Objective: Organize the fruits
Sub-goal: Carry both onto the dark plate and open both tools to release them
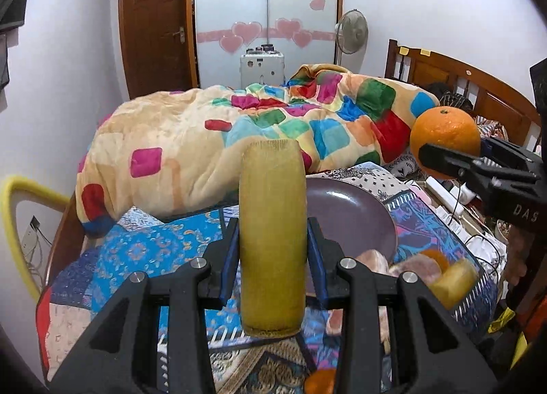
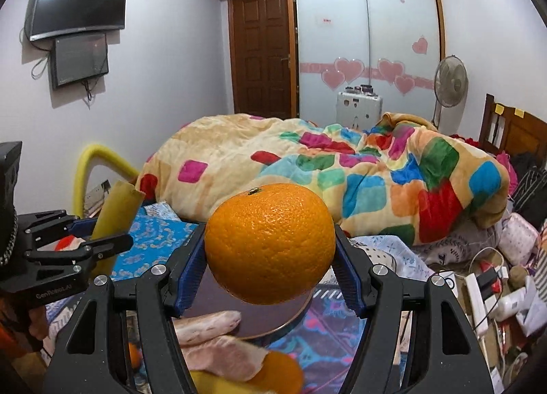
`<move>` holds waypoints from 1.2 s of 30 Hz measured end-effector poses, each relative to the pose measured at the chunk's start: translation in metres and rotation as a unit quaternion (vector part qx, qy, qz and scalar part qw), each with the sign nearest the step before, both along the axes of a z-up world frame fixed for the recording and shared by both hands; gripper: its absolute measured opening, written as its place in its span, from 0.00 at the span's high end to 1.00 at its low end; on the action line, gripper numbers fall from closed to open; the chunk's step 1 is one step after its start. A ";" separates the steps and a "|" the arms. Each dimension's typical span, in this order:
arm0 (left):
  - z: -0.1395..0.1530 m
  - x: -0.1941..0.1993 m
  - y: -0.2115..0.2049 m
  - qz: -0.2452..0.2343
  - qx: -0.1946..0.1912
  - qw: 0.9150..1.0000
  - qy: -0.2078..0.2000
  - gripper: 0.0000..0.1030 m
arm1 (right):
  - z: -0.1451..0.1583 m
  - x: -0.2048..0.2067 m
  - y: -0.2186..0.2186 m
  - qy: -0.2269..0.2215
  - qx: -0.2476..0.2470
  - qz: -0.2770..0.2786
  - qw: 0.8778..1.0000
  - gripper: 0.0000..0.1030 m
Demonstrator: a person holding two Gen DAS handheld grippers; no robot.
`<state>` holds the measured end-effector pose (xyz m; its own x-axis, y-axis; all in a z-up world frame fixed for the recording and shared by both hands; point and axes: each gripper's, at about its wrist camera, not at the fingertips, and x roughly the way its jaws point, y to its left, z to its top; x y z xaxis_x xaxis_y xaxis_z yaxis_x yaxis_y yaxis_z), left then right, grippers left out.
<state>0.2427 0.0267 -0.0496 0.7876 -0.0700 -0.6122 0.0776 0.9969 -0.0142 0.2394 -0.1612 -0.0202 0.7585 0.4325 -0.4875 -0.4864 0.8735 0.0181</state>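
With our left gripper (image 1: 272,254) holding the yellow-green stalk piece (image 1: 272,236) upright between its fingers and our right gripper (image 2: 270,257) clamping the orange (image 2: 270,243), we should lower both slowly onto the purple plate (image 1: 348,213), avoiding the peels (image 2: 212,325) near it and the blanket (image 1: 205,141) behind.

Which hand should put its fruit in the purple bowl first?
Probably right: its tongs hold the orange right over the purple bowl. The left tongs' yellow stick sits beside it.
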 end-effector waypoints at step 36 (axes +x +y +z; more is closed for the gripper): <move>-0.072 0.121 -0.016 -0.016 0.007 0.990 0.141 0.64 | -0.085 0.099 0.046 0.141 -0.176 0.072 0.972 0.37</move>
<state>0.3637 0.0108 -0.1212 0.5831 -0.0812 -0.8083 0.1039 0.9943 -0.0249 0.3382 -0.1149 -0.1057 0.5176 0.2934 -0.8037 -0.6232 0.7729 -0.1192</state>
